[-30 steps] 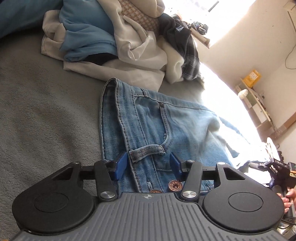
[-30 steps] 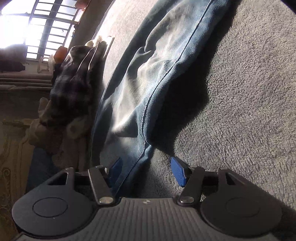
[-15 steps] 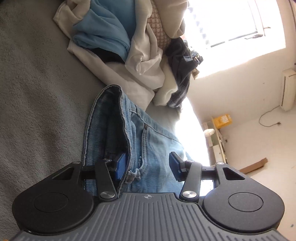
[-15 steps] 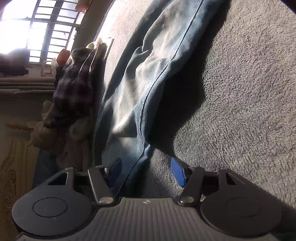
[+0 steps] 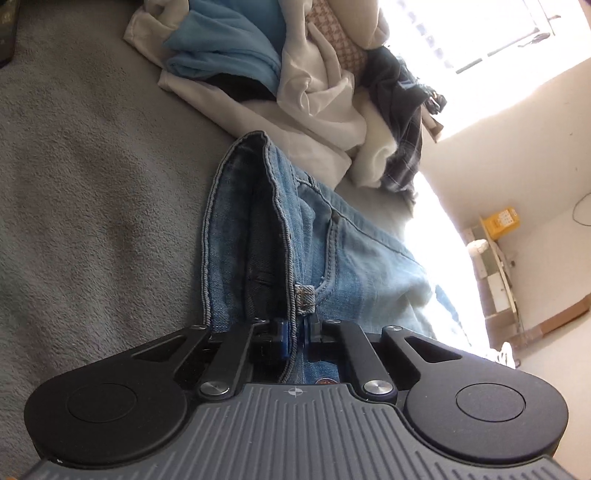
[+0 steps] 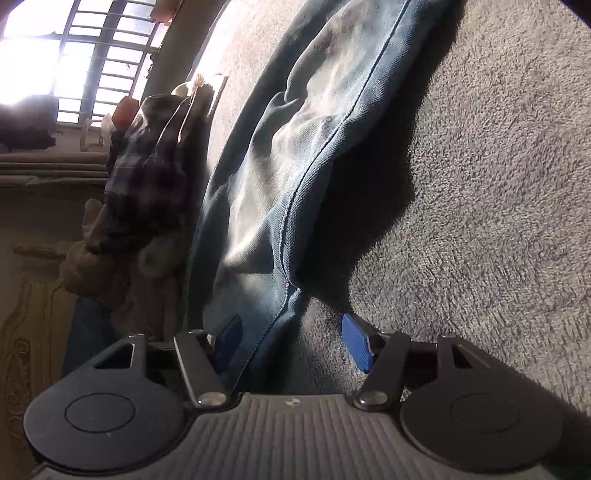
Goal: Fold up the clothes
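A pair of light blue jeans [image 5: 354, 254] lies on a grey fleece blanket [image 5: 92, 206]. My left gripper [image 5: 294, 334] is shut on the jeans' waistband, close to a belt loop [image 5: 304, 298], and the band's top layer stands lifted open. In the right wrist view a jeans leg [image 6: 295, 155] runs away from me over the blanket [image 6: 480, 184]. My right gripper [image 6: 291, 341] is open, with the leg's seamed edge lying between its blue pads [image 6: 356, 343].
A heap of unfolded clothes [image 5: 295, 74], white, blue and dark plaid, lies beyond the waistband. The plaid garment [image 6: 147, 177] shows left of the leg. A bright window [image 5: 480, 33] and a small shelf unit [image 5: 495, 258] stand past the bed.
My left gripper has closed on the waistband and lifted its top layer; the view has tilted up toward the window. My right gripper stays open at the leg's edge.
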The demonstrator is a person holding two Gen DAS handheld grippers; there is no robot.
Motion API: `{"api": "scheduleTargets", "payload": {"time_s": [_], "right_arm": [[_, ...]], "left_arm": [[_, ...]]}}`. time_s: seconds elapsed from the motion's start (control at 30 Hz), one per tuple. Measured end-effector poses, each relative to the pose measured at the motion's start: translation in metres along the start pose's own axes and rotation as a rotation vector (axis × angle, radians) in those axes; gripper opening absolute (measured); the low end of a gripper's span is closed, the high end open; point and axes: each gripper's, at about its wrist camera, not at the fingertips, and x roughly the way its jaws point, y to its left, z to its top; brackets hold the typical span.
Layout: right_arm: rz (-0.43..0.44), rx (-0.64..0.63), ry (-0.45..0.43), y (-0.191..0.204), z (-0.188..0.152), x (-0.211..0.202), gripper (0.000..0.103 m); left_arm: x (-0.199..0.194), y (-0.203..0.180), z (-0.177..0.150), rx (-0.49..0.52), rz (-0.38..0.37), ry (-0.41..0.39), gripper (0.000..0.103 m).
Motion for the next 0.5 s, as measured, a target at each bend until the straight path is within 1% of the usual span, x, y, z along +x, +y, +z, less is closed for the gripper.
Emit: {"api": "scheduleTargets", "payload": {"time_s": [0.07, 0.1, 0.2, 0.27, 0.33, 0.4, 0.43, 0.5], "right_arm": [[-0.024, -0.021, 0.01, 0.007, 0.0, 0.001, 0.064], [-0.036, -0.032, 0.016, 0.01, 0.001, 0.001, 0.065], [-0.051, -0.058, 0.023, 0.016, 0.001, 0.001, 0.069], [-0.055, -0.054, 0.022, 0.014, 0.0, 0.003, 0.069], [-0.056, -0.047, 0.02, 0.016, -0.001, 0.002, 0.069], [-0.057, -0.066, 0.026, 0.02, -0.001, 0.001, 0.069], [-0.059, -0.073, 0.028, 0.02, 0.0, 0.001, 0.069], [-0.063, -0.073, 0.031, 0.017, 0.001, 0.002, 0.069]], "left_arm": [[-0.01, -0.001, 0.004, -0.007, -0.007, -0.025, 0.005], [-0.013, 0.0, 0.007, -0.007, -0.011, -0.025, 0.005], [-0.012, 0.006, 0.01, -0.005, 0.022, -0.002, 0.005], [-0.007, 0.015, 0.01, -0.032, 0.046, 0.018, 0.005], [-0.012, 0.015, 0.013, -0.061, 0.03, -0.004, 0.005], [-0.021, 0.003, 0.016, 0.016, 0.015, -0.039, 0.005], [-0.021, 0.001, 0.017, 0.032, 0.016, -0.039, 0.005], [-0.009, 0.008, 0.017, 0.021, 0.053, -0.001, 0.005]]}}
